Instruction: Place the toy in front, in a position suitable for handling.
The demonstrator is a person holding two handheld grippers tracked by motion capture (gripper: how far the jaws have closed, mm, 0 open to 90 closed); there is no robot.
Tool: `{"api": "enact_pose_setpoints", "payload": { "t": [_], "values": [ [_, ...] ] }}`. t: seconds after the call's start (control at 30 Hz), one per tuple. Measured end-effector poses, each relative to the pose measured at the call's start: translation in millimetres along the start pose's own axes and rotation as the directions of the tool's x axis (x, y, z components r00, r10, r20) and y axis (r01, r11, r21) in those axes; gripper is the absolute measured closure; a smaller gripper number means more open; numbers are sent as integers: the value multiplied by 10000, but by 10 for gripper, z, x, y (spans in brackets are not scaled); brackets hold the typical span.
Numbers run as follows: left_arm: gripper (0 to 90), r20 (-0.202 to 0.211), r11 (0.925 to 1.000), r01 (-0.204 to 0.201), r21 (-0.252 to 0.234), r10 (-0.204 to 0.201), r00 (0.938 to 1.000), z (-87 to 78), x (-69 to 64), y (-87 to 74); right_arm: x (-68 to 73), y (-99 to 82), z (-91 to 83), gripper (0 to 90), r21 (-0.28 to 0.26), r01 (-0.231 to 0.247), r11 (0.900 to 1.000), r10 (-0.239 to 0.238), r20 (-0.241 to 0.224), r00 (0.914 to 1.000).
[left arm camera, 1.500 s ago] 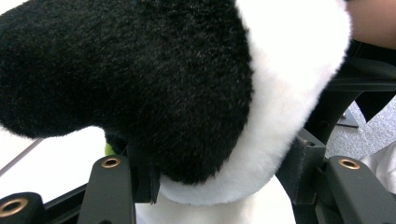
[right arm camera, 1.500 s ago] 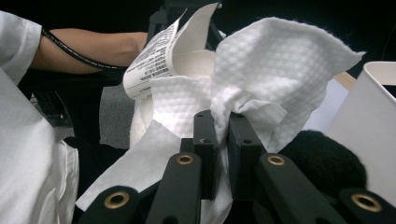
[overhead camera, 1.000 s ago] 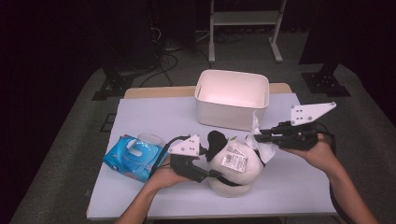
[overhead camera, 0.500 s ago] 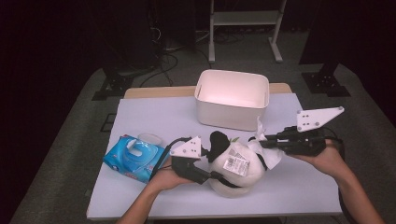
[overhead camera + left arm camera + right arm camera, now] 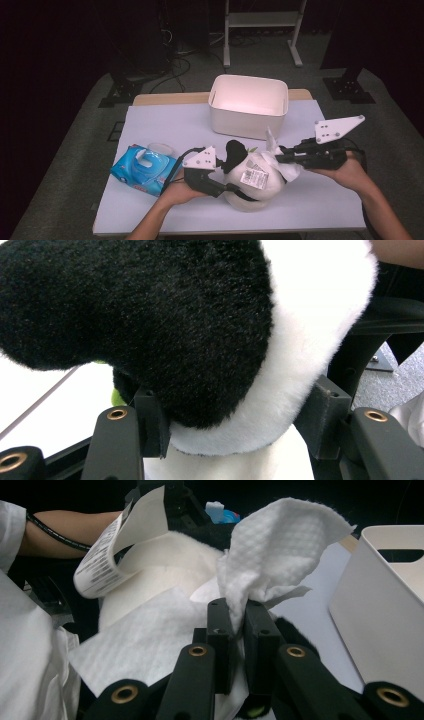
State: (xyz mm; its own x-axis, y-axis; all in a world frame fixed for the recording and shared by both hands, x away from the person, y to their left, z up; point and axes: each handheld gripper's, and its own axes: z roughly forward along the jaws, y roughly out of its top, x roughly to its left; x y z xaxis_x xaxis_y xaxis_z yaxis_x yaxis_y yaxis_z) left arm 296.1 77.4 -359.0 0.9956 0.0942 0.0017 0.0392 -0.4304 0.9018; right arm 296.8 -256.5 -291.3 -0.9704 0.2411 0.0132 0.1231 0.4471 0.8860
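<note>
since the earlier frame the right tongs [image 5: 281, 158] have been shifted right and lowered beside the plush panda [image 5: 252, 177]. a white wet wipe [image 5: 272, 555] is pinched in them, laid on the toy. the round black-and-white panda, with a barcode tag [image 5: 254, 177], is clamped on the bench [image 5: 165, 125] by the left tongs [image 5: 235, 427]. nothing can be seen inside the white bin [image 5: 248, 106]; the blue wipes pack [image 5: 143, 167] is flipped open.

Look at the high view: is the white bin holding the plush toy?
No. The plush toy sits on the table in front of the white bin.
</note>
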Motion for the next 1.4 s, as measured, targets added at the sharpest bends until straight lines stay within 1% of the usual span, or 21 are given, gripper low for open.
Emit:
{"api": "enact_pose_setpoints", "payload": {
  "t": [0.07, 0.13, 0.17, 0.23, 0.33, 0.43, 0.47, 0.5, 0.57, 0.63, 0.73, 0.83, 0.9, 1.0, 1.07, 1.1, 1.17, 1.2, 1.23, 1.33, 1.4],
  "values": [
    [405, -46, 10000, 80, 8, -79, 10000, 11, 1, 13, 19, -18, -38, 827, -78, -33, 10000, 32, -71, 10000],
    [405, -85, 9999, 117, 53, -116, 9999, 23, 8, 31, 30, -14, -35, 827, -107, -51, 9999, 50, -154, 9999],
    [404, -93, 9998, 95, 148, -93, 9999, 39, 10, 56, 51, 20, 48, 827, -57, 89, 9999, -92, -424, 9991],
    [403, -109, 9996, 99, 255, -96, 9999, 49, 11, 78, 62, 56, 114, 827, -57, 164, 9998, -167, -612, 9980],
    [403, -146, 9994, 83, 346, -78, 9999, 63, 10, 103, 59, 150, 212, 827, -393, 225, 9990, -265, -1043, 9942],
    [403, -182, 9991, 62, 411, -55, 9998, 86, 7, 122, 89, 248, 327, 827, -509, 444, 9977, -508, -1327, 9899],
    [403, -191, 9991, 43, 432, -35, 9998, 85, 10, 121, 112, 275, 363, 827, -418, 553, 9976, -606, -1370, 9887],
    [403, -175, 9991, 61, 411, -54, 9998, 76, 14, 113, 132, 294, 385, 827, -334, 700, 9970, -739, -1348, 9881],
    [403, -187, 9992, 57, 402, -49, 9998, 66, 10, 102, 142, 302, 381, 827, -265, 757, 9968, -785, -1321, 9881],
    [403, -215, 9994, 24, 351, -16, 9998, 74, -9, 103, 141, 269, 315, 827, -204, 701, 9973, -721, -1322, 9886],
    [403, -229, 9994, -93, 327, 101, 9997, 108, -32, 124, 166, 234, 238, 827, 16, 629, 9980, -623, -1148, 9914],
    [403, -299, 9989, -215, 405, 227, 9993, 140, -53, 162, 161, 235, 204, 827, 143, 580, 9982, -563, -1010, 9933],
    [404, -282, 9988, -214, 434, 226, 9993, 143, -43, 167, 151, 259, 214, 827, 188, 621, 9979, -600, -977, 9934],
    [403, -242, 9990, -196, 407, 206, 9995, 150, -50, 167, 128, 306, 293, 827, 201, 676, 9975, -652, -1046, 9924],
    [403, -335, 9988, -180, 459, 195, 9992, 146, -50, 168, 94, 324, 350, 826, 109, 629, 9980, -612, -1160, 9914],
    [403, -378, 9992, -64, 402, 79, 9993, 138, -39, 161, 78, 325, 371, 827, 101, 597, 9982, -580, -1191, 9912],
    [404, -378, 9995, 59, 303, -47, 9993, 123, -13, 140, 47, 323, 361, 827, 68, 483, 9988, -472, -1120, 9926],
    [404, -374, 9995, 53, 299, -41, 9993, 118, -12, 137, 44, 322, 341, 827, 101, 420, 9991, -407, -1069, 9934],
    [404, -379, 9996, 44, 275, -33, 9993, 121, -21, 137, 44, 322, 325, 827, 152, 481, 9987, -463, -1025, 9937],
    [406, -398, 9994, -140, 319, 153, 9991, 147, -56, 171, 70, 344, 305, 827, 324, 470, 9984, -436, -996, 9941],
    [406, -376, 9979, -410, 497, 429, 9984, 179, -82, 220, 83, 386, 336, 827, 429, 582, 9974, -538, -972, 9938]
  ]
}}
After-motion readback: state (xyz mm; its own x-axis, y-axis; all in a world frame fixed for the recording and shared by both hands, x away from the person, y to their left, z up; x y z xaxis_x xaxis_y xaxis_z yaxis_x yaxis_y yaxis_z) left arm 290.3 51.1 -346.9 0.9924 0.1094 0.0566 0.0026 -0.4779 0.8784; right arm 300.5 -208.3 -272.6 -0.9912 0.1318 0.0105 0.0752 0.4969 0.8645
